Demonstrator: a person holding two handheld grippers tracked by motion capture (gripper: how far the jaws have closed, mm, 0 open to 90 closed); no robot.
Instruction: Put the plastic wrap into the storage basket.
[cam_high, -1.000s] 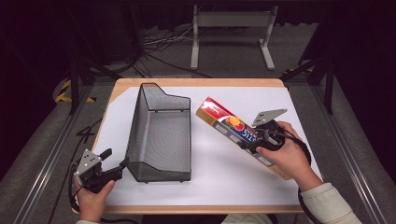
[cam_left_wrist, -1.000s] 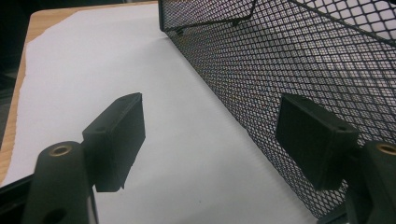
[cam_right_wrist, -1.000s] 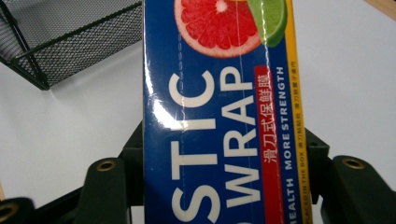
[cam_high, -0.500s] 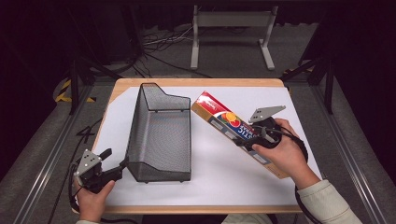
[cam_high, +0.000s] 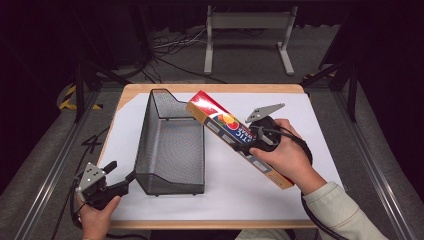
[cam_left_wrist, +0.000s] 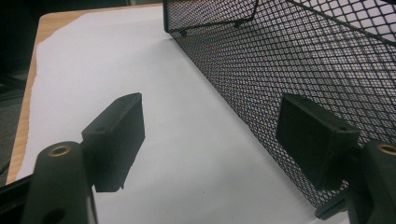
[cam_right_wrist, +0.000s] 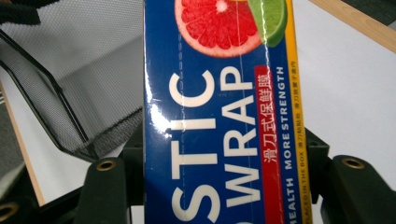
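Carrying plastic wrap box (cam_high: 235, 137) pinched in right hand-held gripper (cam_high: 256, 141) | tipping over basket (cam_high: 170, 145) rim, lowering level | left hand-held gripper (cam_high: 116, 189) spread, steadying corner

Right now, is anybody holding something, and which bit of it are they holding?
Yes. The right gripper holds the plastic wrap box around its middle, jaws on its two long sides. The left gripper holds nothing; its open jaws sit beside the mesh basket.

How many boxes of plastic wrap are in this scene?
1. The plastic wrap box is clamped in the right gripper, tilted, its far end over the mesh basket's right rim. The basket looks empty.
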